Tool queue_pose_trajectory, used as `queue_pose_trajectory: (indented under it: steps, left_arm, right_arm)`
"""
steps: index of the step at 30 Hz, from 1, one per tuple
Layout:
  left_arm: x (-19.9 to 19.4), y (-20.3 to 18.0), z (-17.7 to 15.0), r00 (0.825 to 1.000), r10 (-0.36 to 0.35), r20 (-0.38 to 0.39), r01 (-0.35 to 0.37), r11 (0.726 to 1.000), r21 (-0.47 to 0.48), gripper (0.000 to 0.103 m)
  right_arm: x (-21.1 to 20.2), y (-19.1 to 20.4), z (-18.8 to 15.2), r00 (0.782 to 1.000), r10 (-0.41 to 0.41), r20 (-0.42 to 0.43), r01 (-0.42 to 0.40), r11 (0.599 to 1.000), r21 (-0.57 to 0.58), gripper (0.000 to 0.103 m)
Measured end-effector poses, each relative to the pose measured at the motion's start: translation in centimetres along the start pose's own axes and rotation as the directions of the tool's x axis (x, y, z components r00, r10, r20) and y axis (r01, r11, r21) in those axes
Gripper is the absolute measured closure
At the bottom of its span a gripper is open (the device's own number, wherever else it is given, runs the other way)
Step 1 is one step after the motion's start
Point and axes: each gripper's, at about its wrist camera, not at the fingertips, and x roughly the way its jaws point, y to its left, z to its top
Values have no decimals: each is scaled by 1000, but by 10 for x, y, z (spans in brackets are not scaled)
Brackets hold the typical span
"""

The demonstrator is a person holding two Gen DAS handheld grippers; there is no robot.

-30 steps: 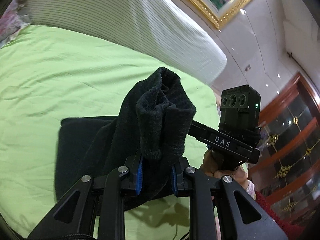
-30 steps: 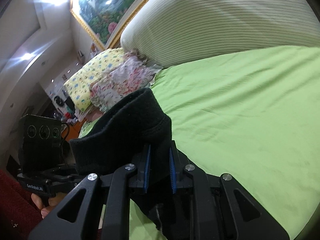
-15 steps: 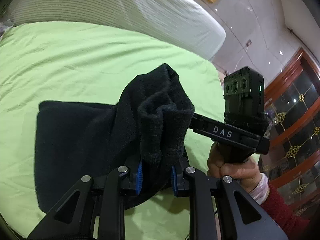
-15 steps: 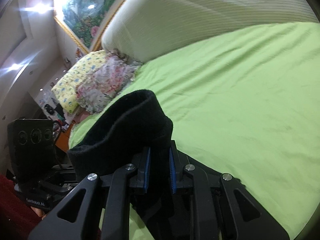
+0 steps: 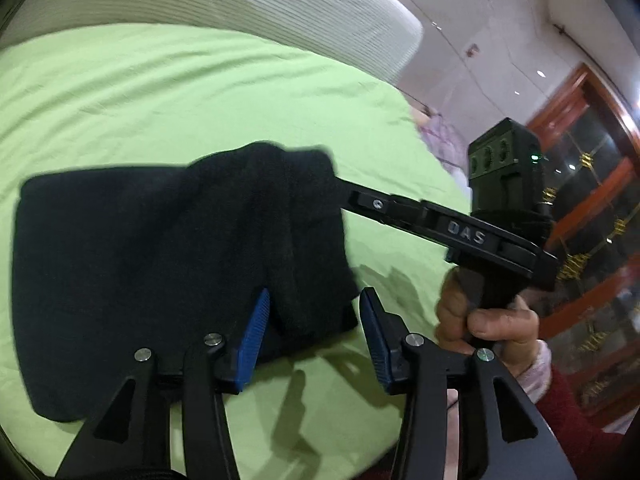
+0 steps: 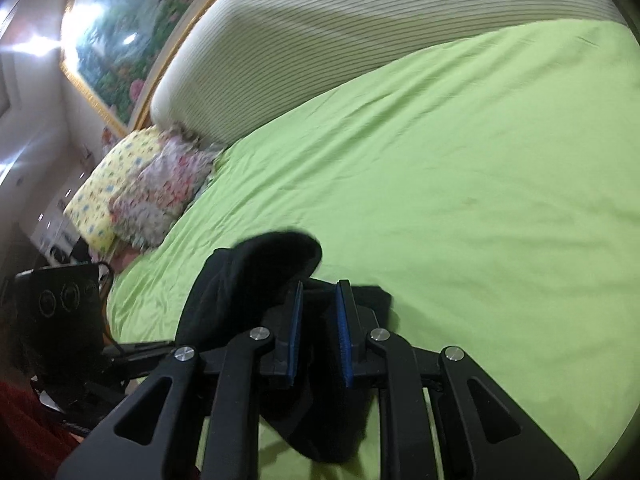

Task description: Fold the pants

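Black pants (image 5: 140,260) lie folded on the green sheet (image 5: 200,92). My left gripper (image 5: 314,322) hangs over their near right corner. Its jaws are opening and stand wide, with the folded edge loose between the blue pads (image 5: 256,328) and neither pad pressing it. In the right wrist view, my right gripper (image 6: 319,332) has a bunch of the pants (image 6: 256,276) between its pads, and those jaws are just starting to open. The cloth slumps over its left finger. A hand (image 5: 480,320) holds the right gripper's handle, and its fingertips are buried in the far corner of the fold.
A white striped headboard cushion (image 6: 380,40) runs along the far side of the bed. Floral pillows (image 6: 152,192) lie at the bed's left corner. A wooden glass-front cabinet (image 5: 592,200) stands to the right. A framed painting (image 6: 132,52) hangs on the wall.
Both grippers came down and carried the raised fold onto the rest of the pants. The left jaws opened and let the cloth drop. The bunch in the right gripper sagged lower.
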Motion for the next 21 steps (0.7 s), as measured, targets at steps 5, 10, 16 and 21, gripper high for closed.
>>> queue_pose_trajectory:
  steps: [5,10,16,21]
  left_arm:
    - [-9,1,-2,1000,-7,1,7,1000,0,47]
    - [-21,10,-5,999,8,45,-7,999,-40,39]
    - [-45,33,-5,990,89,110,-77,991,-112,32]
    - [-63,72,-10,980,140,139,-109,971,-213,28]
  right_arm:
    - [-25,1,-14,992,-63,105,55,995,79,39]
    - [-34,18,-22,986,-101,131,91,993,79,39]
    - [-23,52,-22,983,-133,124,129,991,35,30]
    - [-4,65,-18,964,-248,93,245,968,44,14]
